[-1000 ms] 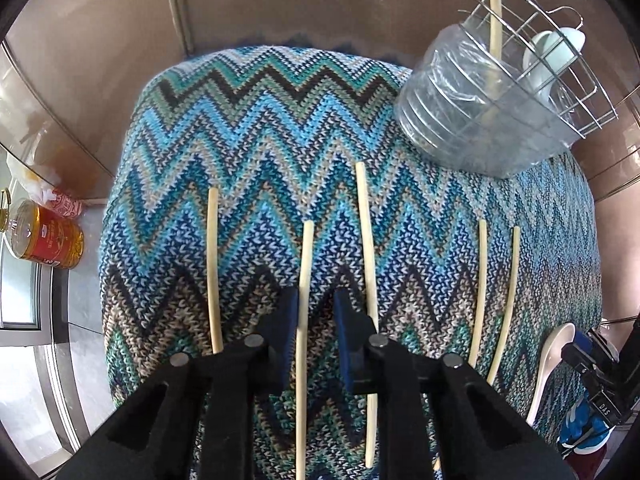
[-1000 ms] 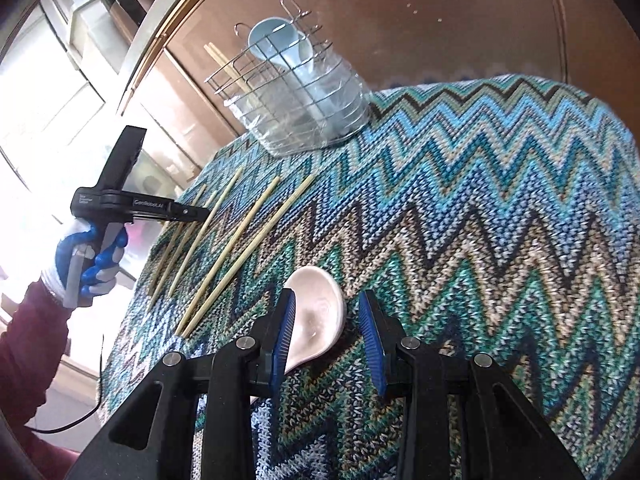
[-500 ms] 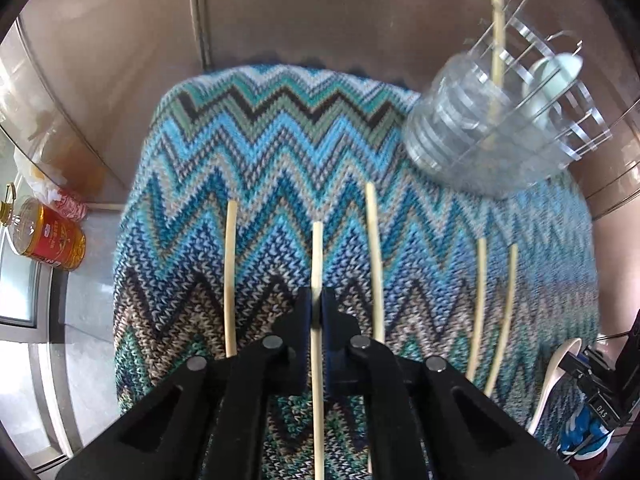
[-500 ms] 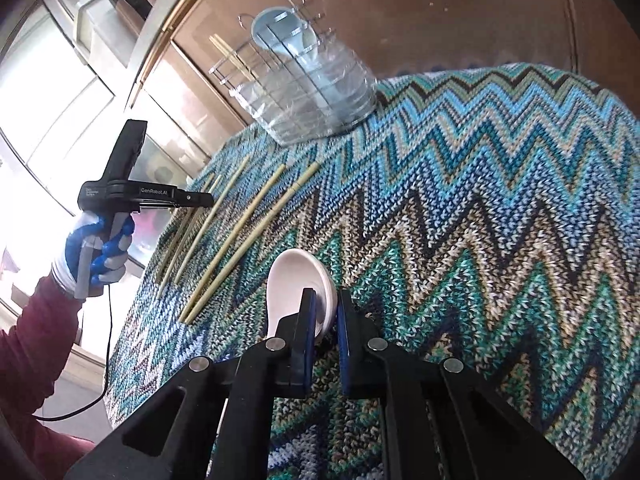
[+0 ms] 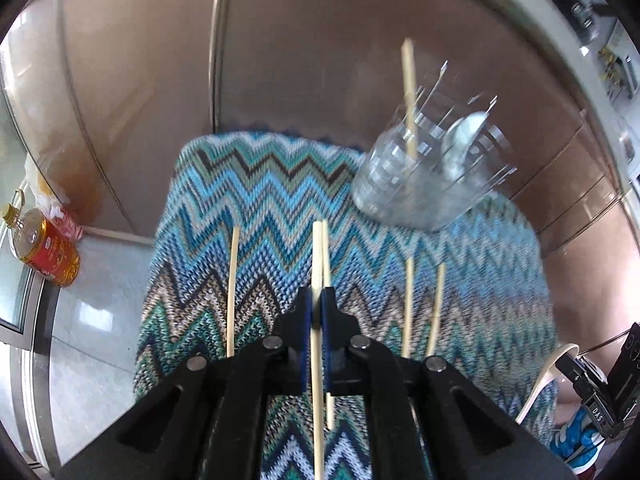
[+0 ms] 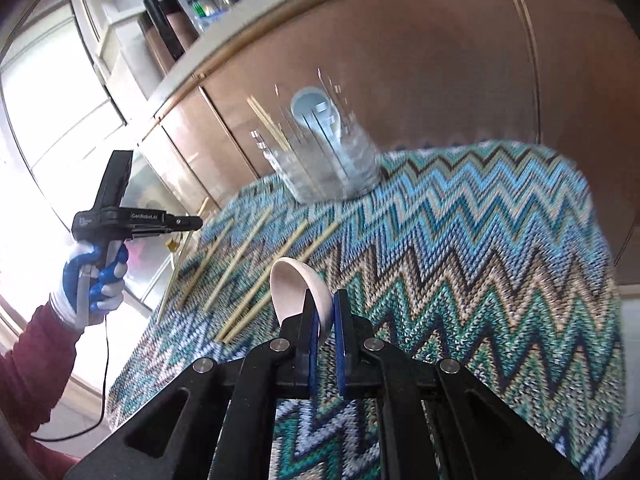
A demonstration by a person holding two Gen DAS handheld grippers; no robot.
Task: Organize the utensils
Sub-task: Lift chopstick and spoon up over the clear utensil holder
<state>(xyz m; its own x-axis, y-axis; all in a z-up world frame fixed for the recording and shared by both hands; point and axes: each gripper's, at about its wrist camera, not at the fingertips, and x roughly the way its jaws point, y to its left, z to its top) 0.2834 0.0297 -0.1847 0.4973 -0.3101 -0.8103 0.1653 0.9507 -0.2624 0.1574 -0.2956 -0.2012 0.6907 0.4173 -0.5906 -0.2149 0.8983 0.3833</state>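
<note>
My left gripper is shut on a pale chopstick and holds it above the zigzag cloth. Another chopstick lies just behind it; one lies to the left and two to the right. My right gripper is shut on a white ceramic spoon, lifted off the cloth. The wire utensil basket with a clear liner stands at the far right, holding a chopstick and a pale blue spoon. It also shows in the right wrist view.
A bottle of oil stands on the floor at the left. Brown cabinet doors rise behind the table. The left gripper in a gloved hand shows in the right wrist view, and several chopsticks lie on the cloth.
Both grippers have shut: the left on a chopstick, the right on the white spoon. Both have lifted their items off the cloth and the views have risen.
</note>
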